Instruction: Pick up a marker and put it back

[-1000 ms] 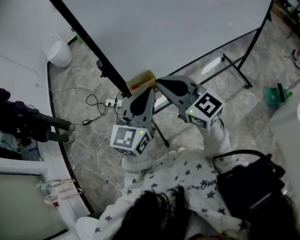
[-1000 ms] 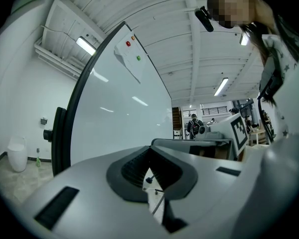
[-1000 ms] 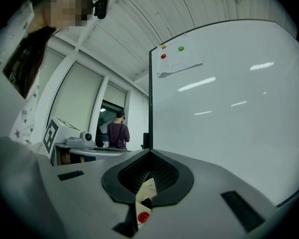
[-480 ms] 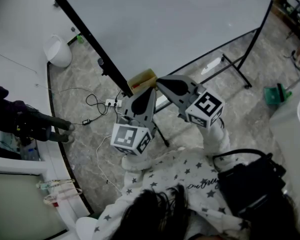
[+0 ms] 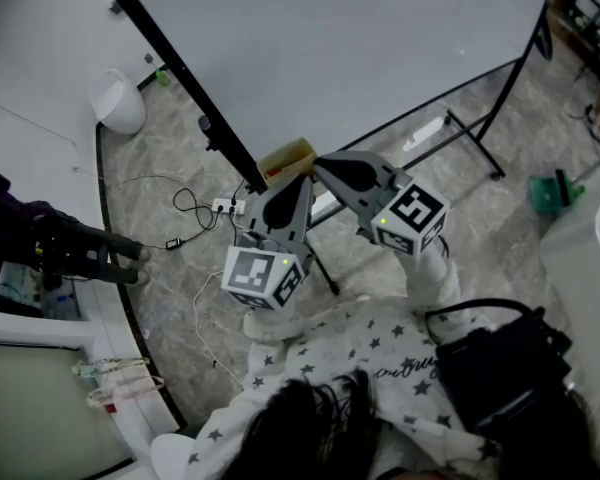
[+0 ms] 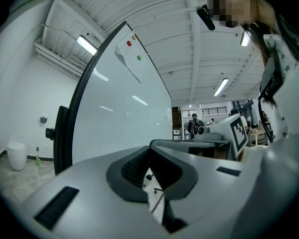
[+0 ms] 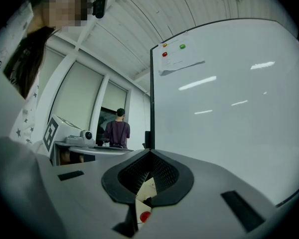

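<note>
Left gripper and right gripper side by side at frame centre in head view, tips at lower edge of whiteboard, close to tan box. Both sets of fingers pressed together at tips, nothing between them. Small red spot by box, low centre of right gripper view; marker or not, cannot tell.

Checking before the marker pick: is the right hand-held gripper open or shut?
Shut. The grey right hand-held gripper has its jaw tips touching, with nothing between them.
</note>
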The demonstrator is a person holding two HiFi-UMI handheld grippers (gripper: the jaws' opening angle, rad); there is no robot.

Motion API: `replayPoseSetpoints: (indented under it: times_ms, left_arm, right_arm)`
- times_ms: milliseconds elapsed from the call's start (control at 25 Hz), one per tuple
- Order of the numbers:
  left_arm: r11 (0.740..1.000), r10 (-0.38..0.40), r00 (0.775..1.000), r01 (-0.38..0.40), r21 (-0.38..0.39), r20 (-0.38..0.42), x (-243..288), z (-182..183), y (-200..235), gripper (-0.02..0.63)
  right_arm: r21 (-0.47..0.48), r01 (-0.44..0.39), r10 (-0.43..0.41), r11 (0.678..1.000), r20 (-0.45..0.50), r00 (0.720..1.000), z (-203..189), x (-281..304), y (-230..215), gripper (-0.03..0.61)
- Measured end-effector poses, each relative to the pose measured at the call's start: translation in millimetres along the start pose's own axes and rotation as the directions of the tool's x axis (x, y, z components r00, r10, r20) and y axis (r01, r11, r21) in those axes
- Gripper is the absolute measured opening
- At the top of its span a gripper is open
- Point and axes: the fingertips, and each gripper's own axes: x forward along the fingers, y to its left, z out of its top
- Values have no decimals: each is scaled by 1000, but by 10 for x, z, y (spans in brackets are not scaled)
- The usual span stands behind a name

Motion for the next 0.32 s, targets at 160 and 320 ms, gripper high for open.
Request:
replayPoseSetpoints:
  times_ms: [160, 320]
  left_arm:
    - [1000, 6, 1000, -6, 7, 2, -5, -7, 4, 2]
    - [999, 23, 1000, -22, 25, -7, -2, -17, 20, 2]
  right_arm:
    - [-2, 0, 0, 1000, 3, 1000, -1, -8, 1, 5]
    - [-2, 2, -2, 1000, 5, 1000, -4, -10, -5, 5]
